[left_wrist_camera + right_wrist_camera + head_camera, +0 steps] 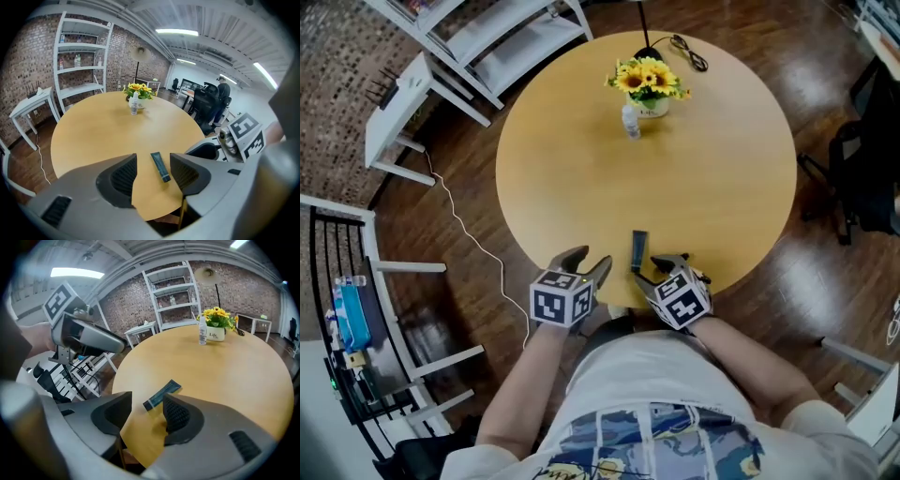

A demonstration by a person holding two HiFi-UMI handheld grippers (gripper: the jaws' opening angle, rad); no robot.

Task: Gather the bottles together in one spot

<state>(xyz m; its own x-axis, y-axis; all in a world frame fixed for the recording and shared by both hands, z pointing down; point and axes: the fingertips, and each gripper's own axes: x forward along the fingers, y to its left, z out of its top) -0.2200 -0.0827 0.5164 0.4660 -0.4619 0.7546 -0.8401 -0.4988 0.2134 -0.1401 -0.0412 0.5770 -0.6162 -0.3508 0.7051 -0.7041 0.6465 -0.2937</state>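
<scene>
While the dark tube [638, 248] lies flat at the near edge of the worktop [722, 169], far from the small bottle [630, 122] by the flowers [649, 84], and your left claw [587, 261] and right claw [658, 266] hang spread and empty, set the right one astride the tube's narrow width before closing.

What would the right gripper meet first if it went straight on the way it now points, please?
Probably the dark tube, lying on the table just past the right gripper's open jaws; depth is unclear.
</scene>
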